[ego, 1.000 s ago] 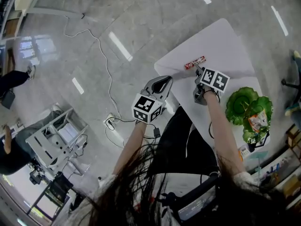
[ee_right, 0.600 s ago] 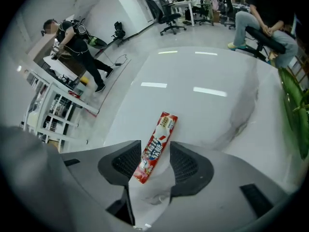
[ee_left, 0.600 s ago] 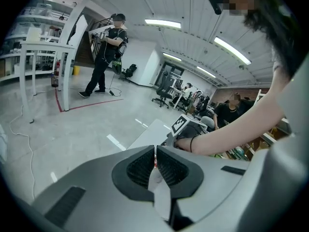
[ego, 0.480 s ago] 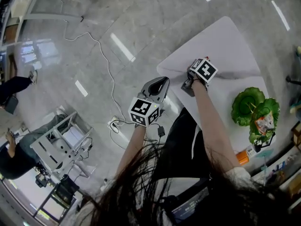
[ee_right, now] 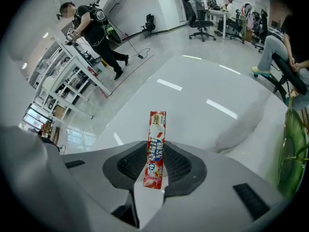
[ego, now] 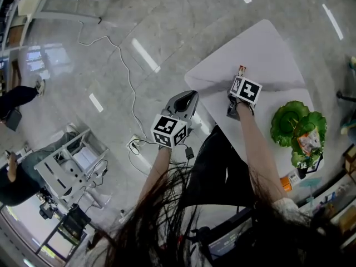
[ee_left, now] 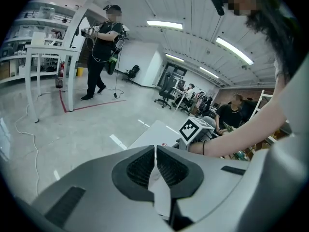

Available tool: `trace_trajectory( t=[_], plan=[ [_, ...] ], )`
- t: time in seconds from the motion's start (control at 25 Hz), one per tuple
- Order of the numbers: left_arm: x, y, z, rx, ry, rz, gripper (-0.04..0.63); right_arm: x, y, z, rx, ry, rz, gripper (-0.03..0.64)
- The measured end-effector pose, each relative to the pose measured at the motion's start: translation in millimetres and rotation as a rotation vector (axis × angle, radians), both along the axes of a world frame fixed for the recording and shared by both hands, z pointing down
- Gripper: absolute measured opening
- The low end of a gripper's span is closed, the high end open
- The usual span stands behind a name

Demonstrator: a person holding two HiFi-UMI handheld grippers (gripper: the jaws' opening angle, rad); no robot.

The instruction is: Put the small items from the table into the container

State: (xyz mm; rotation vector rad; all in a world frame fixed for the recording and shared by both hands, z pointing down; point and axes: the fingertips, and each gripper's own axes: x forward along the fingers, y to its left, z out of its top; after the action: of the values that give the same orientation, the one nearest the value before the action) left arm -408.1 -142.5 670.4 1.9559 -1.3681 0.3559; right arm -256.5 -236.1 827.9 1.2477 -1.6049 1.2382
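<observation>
Looking down, the biggest thing is the white table with round corners (ego: 267,49). Near its right edge sits the green leaf-shaped plastic dish (ego: 281,128), which is the container. One small orange and white snack packet (ego: 307,142) is in it already.

The right gripper (ego: 240,78) points steeply down at the tabletop. It is close to the left edge and well apart from the dish. A second ago its jaws were wide open, and the long red and white candy stick (ee_right: 155,144) lay flat on the tabletop just beside them. Now the jaws are closing and the candy stick stands between them. The ribbed pads look to be touching both its sides, and its top end pokes out past the tips. So I think the pick-up has just begun. I cannot tell if the stick has left the tabletop yet.

The left gripper (ee_left: 155,153) hangs off the table, over the floor by the left edge. Its jaws are pressed together with nothing in them.

Next, I think, the candy stick must be lifted and carried across the tabletop to the dish. If the hold is loose, the thin stick could slip out.
</observation>
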Motion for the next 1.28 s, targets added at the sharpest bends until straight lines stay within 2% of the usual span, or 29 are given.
trace_trajectory(
  t=[0.28,0.52,0.64,1.0,1.28],
  plan=[
    [32.0,7.9,-27.4,0.012,-0.026,0.053,0.008,18.0,22.6,-69.7,0.060,-0.101,-0.118,0.110],
    [67.1,12.7,-77.1,0.043,-0.045,0.093,0.008,37.9,57.5,-146.6,0.077,-0.179,-0.195,0.110],
    [86.9,17.2,-104.8,0.072,-0.030,0.098,0.008,50.1,72.7,-186.7,0.107,-0.205,-0.239,0.110],
    [164.2,31.1,-165.7,0.132,0.005,0.182,0.008,111.0,88.8,-285.4,0.200,-0.331,-0.169,0.110],
    [232.1,27.5,-189.0,0.164,0.024,0.311,0.008,214.2,102.2,-320.3,0.300,-0.258,-0.149,0.110]
  ],
)
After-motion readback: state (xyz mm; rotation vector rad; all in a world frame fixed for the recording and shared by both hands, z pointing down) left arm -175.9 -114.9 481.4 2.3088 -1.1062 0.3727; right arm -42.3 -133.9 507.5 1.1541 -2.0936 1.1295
